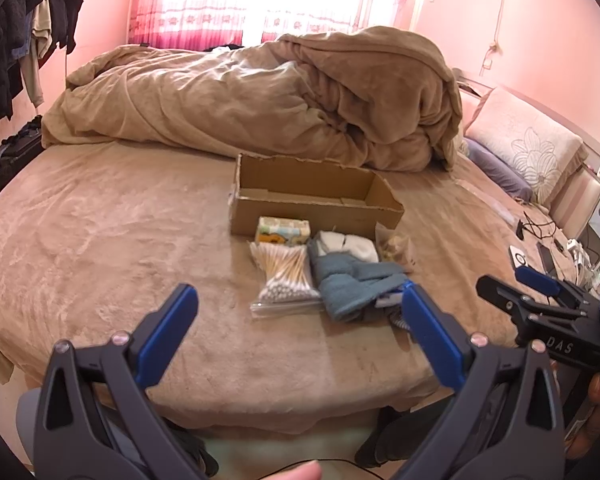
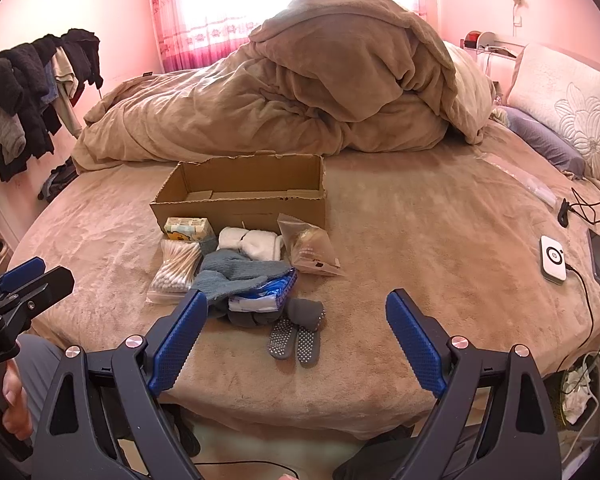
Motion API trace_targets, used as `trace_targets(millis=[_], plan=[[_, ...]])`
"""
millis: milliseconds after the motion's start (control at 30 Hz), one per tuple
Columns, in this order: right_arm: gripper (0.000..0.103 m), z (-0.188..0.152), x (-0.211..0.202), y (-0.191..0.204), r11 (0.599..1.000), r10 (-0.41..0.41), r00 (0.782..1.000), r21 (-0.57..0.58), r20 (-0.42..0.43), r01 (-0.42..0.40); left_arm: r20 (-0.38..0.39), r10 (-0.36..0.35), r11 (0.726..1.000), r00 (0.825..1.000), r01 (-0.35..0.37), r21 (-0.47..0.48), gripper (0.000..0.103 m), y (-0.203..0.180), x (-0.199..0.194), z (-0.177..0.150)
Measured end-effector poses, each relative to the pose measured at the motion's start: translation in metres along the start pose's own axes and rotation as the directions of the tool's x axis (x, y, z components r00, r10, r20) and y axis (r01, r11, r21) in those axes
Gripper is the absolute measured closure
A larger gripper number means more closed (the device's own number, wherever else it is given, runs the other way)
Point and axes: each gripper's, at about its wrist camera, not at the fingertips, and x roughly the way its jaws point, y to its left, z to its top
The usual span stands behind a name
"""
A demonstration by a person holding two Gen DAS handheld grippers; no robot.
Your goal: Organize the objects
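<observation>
On the tan bed (image 2: 420,240) in a pink-walled bedroom, cardboard box (image 2: 240,196), both tongs (image 1: 300,304) (image 2: 296,312) spread, empty.

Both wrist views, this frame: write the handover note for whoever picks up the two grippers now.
Left gripper: open, holding nothing, short of the pile.
Right gripper: open, holding nothing.
Cardboard box: on the bed, nothing visible inside.
In front of it, all outside: tissue pack, cotton swab bag, white socks, blue-grey cloth lying over a blue-patterned pack, snack bag, grey grip socks.
Done: nothing packed.
Left: probably move every item into the box.
</observation>
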Motion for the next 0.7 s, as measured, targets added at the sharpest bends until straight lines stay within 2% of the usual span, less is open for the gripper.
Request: trace_targets(millis=[700], plan=[[0.01, 0.001, -0.001, -0.0008, 1.0, 0.002, 1.0, 0.001, 0.0, -0.002, 0.005, -0.005, 1.0, 1.0, 0.005, -0.005, 0.001, 0.0003, 0.0001, -0.001]])
